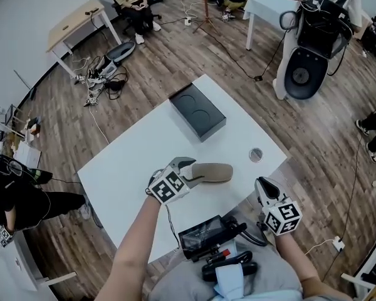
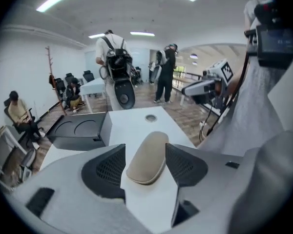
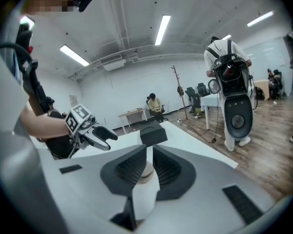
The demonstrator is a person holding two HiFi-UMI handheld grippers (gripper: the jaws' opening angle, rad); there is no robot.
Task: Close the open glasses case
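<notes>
The beige glasses case (image 1: 214, 172) lies shut on the white table (image 1: 131, 168), near its front edge. My left gripper (image 1: 189, 169) hangs just above the case's left end, jaws open. In the left gripper view the case (image 2: 147, 157) shows on the table between the spread jaws of that gripper (image 2: 145, 147), untouched by either pad. My right gripper (image 1: 262, 184) hovers at the table's front right edge, to the right of the case. Its jaws (image 3: 149, 152) stand barely apart with nothing in them; the case's end (image 3: 145, 170) shows through the gap.
A black box (image 1: 197, 111) lies at the table's far side. A small round metal piece (image 1: 255, 154) rests near the right edge. A black camera rig (image 1: 210, 237) sits at my lap below the front edge. People stand and sit around the room.
</notes>
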